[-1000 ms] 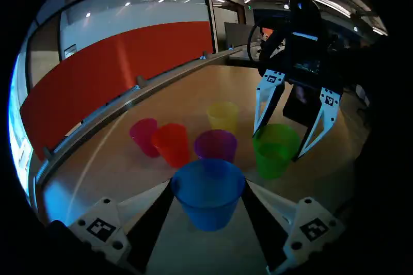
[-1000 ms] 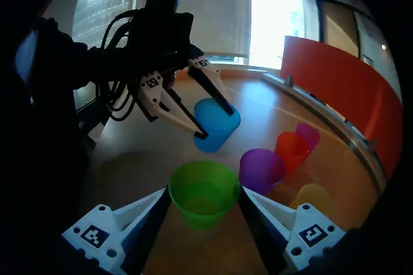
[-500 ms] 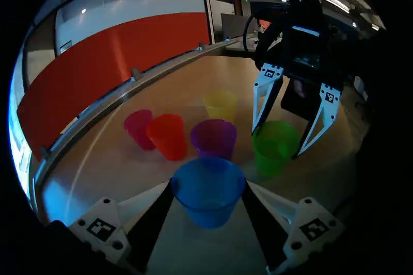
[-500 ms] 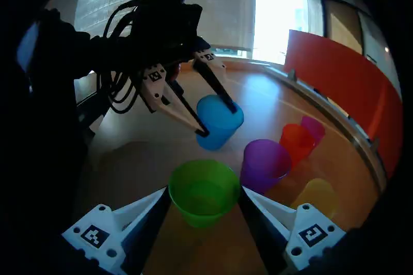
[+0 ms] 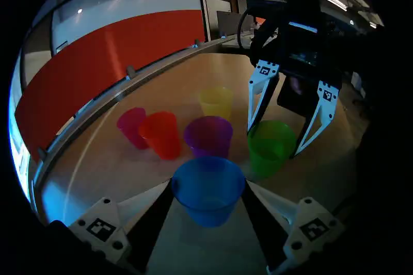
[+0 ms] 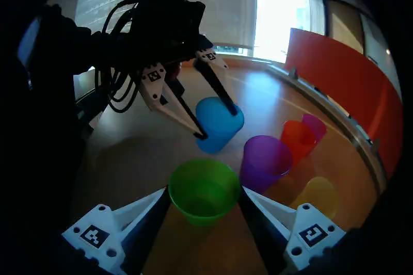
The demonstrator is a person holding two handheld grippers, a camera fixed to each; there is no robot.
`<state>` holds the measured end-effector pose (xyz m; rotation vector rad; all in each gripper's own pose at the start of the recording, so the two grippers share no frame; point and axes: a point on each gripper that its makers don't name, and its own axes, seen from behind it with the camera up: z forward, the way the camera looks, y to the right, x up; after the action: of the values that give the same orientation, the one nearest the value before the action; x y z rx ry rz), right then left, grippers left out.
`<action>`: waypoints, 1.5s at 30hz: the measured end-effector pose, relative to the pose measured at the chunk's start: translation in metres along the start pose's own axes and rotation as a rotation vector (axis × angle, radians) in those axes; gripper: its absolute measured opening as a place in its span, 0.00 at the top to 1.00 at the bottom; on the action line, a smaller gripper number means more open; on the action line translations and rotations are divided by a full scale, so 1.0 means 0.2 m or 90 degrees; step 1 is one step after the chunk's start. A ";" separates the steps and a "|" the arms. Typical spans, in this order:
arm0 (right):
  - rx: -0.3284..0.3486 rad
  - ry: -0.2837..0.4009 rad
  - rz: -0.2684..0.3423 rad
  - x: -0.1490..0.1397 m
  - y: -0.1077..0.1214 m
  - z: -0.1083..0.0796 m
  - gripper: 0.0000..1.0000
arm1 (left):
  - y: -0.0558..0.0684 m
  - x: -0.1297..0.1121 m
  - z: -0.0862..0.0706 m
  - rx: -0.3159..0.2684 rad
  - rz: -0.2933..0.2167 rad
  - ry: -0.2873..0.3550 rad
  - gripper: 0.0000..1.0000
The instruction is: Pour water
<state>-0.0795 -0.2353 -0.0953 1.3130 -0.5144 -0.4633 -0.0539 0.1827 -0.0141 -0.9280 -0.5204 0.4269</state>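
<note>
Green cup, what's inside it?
The green cup, in the right gripper, shows a green interior; whether it holds water is unclear. Its near wall hides part of the bottom.

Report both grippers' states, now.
Left gripper: shut on the blue cup.
Right gripper: shut on the green cup.

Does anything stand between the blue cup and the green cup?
Nothing visible does. Bare table shows between the blue cup and the green cup; the purple cup stands beside that gap, not in it.
</note>
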 end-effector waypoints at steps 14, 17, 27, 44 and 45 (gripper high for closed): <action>0.000 -0.006 0.004 -0.01 0.00 0.00 0.07 | 0.01 -0.05 0.03 -0.002 0.000 -0.009 0.12; 0.001 -0.008 0.004 -0.01 0.00 0.00 0.07 | 0.02 -0.06 0.03 -0.003 0.005 -0.016 0.12; -0.001 -0.008 0.005 -0.01 0.00 -0.01 0.06 | 0.02 -0.08 0.05 -0.007 0.016 -0.030 0.12; -0.006 -0.005 0.010 -0.01 0.00 -0.02 0.06 | 0.00 -0.13 0.01 -0.006 0.008 -0.031 0.12; -0.006 -0.005 0.010 -0.01 0.00 -0.02 0.05 | 0.00 -0.13 0.01 -0.005 0.009 -0.032 0.12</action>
<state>-0.0792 -0.2304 -0.0954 1.2970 -0.5284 -0.4579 -0.0763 0.1700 -0.0196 -0.9309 -0.5627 0.4616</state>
